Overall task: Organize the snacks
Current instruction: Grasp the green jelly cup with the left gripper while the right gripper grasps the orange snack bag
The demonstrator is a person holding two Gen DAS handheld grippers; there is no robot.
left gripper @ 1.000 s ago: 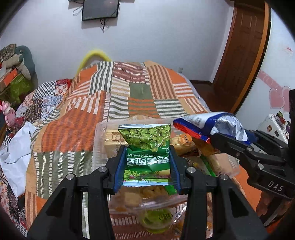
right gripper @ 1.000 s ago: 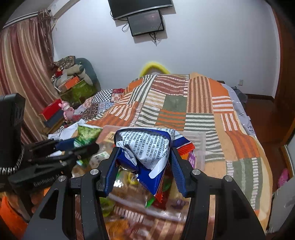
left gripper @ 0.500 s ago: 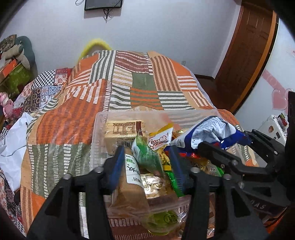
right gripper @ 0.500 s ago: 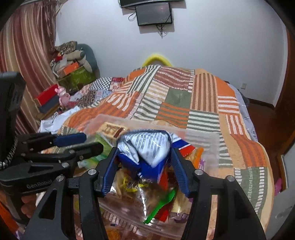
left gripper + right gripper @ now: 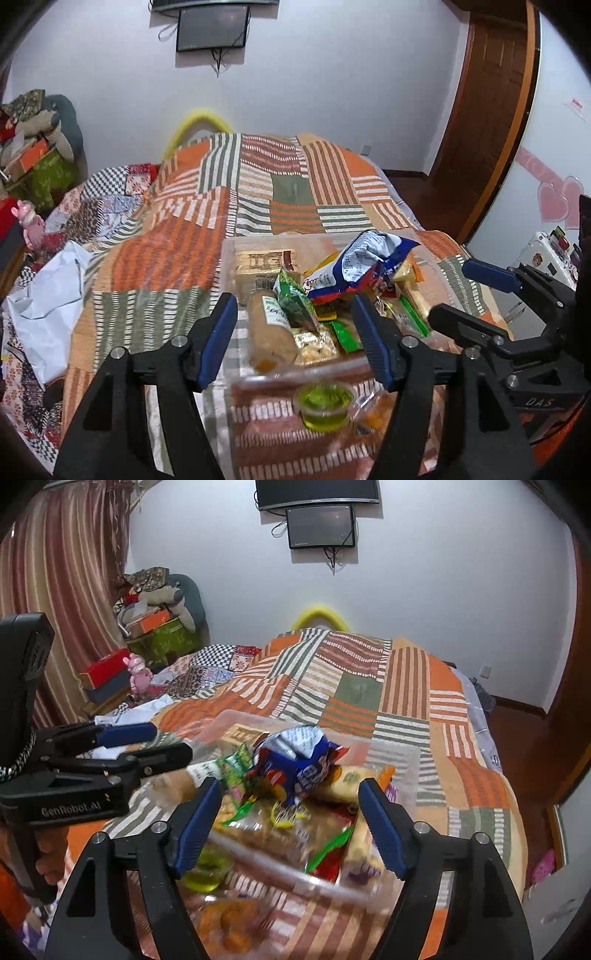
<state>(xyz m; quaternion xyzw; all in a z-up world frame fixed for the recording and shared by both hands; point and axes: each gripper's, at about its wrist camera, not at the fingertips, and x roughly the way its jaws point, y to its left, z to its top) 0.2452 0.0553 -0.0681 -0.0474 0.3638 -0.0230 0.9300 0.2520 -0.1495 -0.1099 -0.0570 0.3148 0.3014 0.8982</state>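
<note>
A clear plastic bin [image 5: 229, 246] [image 5: 236, 716] full of snacks sits on the bed. The green pea bag [image 5: 295, 301] [image 5: 240, 762] lies in it beside a tan roll [image 5: 269, 332]. The blue and white bag [image 5: 364, 258] [image 5: 295, 760] rests on top of the pile. My left gripper [image 5: 293, 306] [image 5: 168, 743] hovers at the bin's near side, jaws opening, pads clear of the pea bag. My right gripper [image 5: 290, 790] [image 5: 456, 291] is also opening, with nothing pressed between its pads.
A green jelly cup [image 5: 325, 404] [image 5: 207, 871] and an orange snack pack [image 5: 373, 410] lie outside the bin's near rim. A patchwork cover [image 5: 295, 192] spreads beyond it. A white bag [image 5: 44, 295] lies left; a white case [image 5: 543, 251] and door [image 5: 480, 110] stand right.
Both grippers let go: the green pea bag and the blue and white bag dropped into the bin. Both sets of jaws widened and drew back a little.
</note>
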